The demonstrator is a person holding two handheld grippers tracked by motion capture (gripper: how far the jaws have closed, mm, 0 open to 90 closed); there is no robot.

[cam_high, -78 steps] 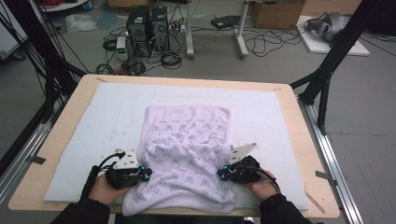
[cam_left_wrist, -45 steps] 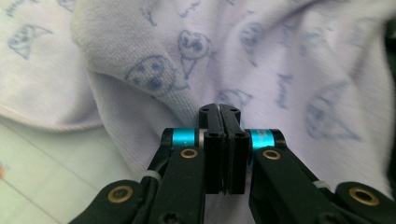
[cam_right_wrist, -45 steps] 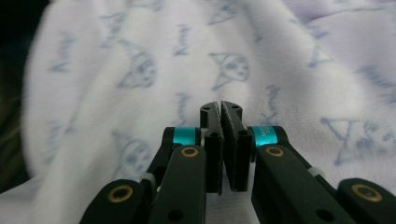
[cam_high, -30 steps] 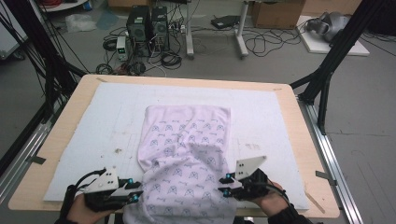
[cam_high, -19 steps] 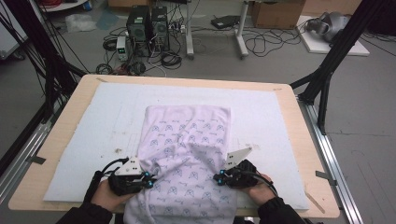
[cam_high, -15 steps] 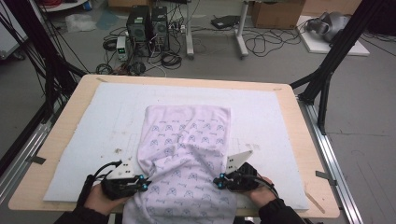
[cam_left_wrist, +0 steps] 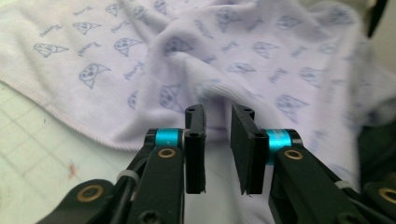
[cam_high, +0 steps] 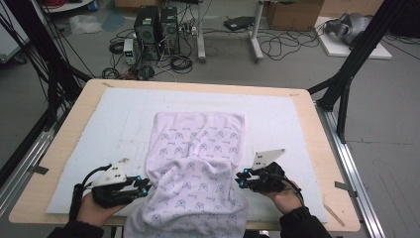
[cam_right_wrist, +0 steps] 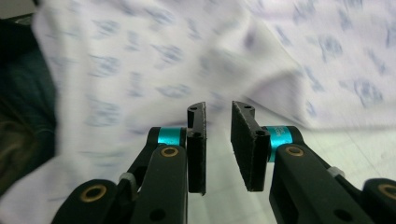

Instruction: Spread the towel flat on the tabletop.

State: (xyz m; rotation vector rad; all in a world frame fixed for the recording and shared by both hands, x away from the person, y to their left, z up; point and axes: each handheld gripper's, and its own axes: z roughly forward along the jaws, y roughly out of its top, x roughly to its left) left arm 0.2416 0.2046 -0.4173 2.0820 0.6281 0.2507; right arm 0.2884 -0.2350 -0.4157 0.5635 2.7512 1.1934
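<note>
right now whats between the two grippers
In the high view, the rumpled printed cloth spans the stretch between the left gripper and the right gripper.

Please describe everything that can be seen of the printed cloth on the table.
The cloth is soft knit fabric, pale lilac with small blue printed figures and a stitched hem. It lies on the white mat, its far part flat, its middle rumpled into folds, its near end hanging over the table edge. The left gripper and right gripper stand at its two sides, jaws slightly apart, just opened, gripping nothing.
</note>
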